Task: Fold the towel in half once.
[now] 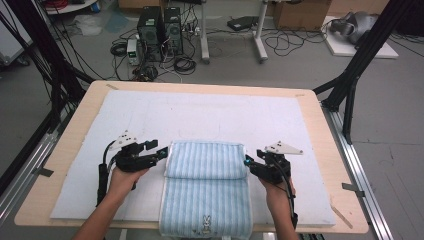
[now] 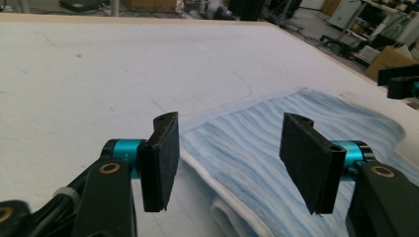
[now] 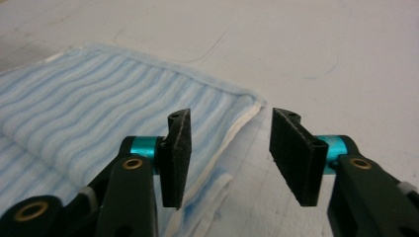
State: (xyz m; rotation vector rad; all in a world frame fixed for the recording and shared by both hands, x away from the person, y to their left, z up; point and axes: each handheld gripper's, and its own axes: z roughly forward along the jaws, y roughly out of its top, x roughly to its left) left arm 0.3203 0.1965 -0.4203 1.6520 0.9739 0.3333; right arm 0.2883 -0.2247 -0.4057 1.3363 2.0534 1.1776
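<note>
Two open grippers are flanking a blue striped towel (image 1: pixel 206 187) lying partly folded on the surface (image 1: pixel 320 130): left gripper (image 1: pixel 161 152) at its left fold edge, right gripper (image 1: pixel 248 162) at the right. Soft, light and limp, it is likely sagging unless pinched at the fold's corners. Its near hem is running off-frame.

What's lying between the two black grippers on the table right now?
The folded blue striped towel lies between the left gripper and the right gripper, as the high view shows; both sit open at its folded part's ends.
</note>
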